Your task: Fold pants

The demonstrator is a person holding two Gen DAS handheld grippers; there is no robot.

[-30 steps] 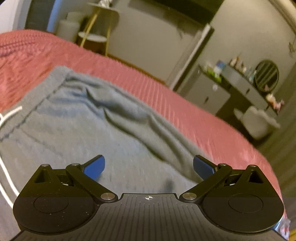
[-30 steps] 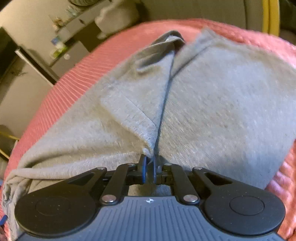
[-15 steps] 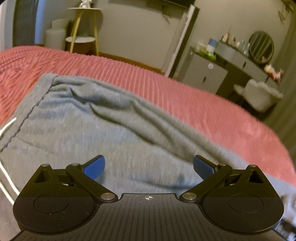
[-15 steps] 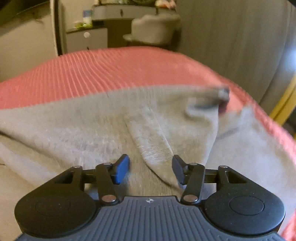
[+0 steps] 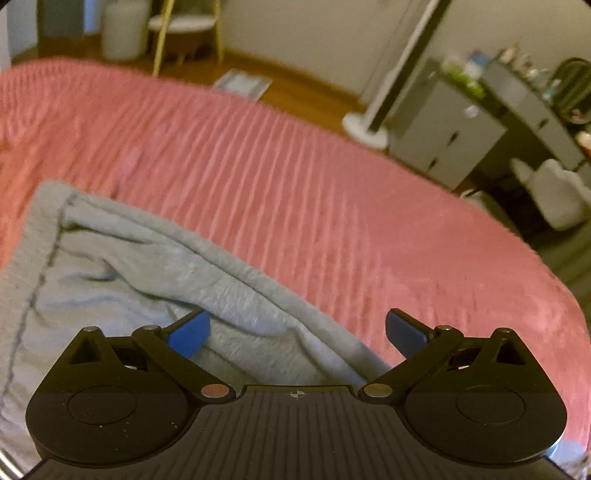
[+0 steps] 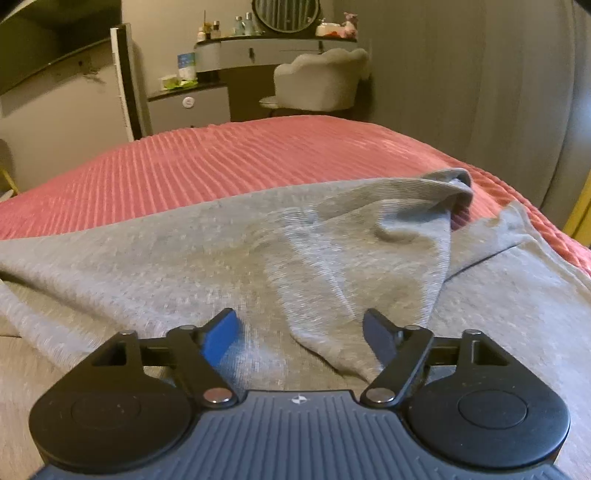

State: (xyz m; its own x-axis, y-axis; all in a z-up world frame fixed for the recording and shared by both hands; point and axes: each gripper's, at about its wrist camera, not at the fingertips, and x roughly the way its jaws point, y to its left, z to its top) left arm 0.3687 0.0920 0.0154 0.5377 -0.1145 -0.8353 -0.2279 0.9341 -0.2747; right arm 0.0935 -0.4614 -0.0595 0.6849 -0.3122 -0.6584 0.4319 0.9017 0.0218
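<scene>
Pants: one grey pair [image 6: 258, 258], spread across the pink ribbed bedspread [image 5: 295, 192]; the waistband [image 5: 40, 229] shows in the left view, and one folded-over flap [image 6: 369, 266] with a curled cuff [image 6: 458, 184] in the right.
Grippers: two, each with two blue-padded fingers.
Left gripper [image 5: 297, 330]: jaws spread wide, gripping nothing, low over the pants' edge where grey cloth meets pink cover, one finger over each.
Right gripper [image 6: 301, 332]: jaws apart, released, low over the pants with the flap's pointed tip between the fingers; whether it touches the cloth I cannot tell.
Room: one white chair [image 6: 321, 81] at one grey vanity [image 6: 236, 48] with one round mirror [image 6: 286, 14].
</scene>
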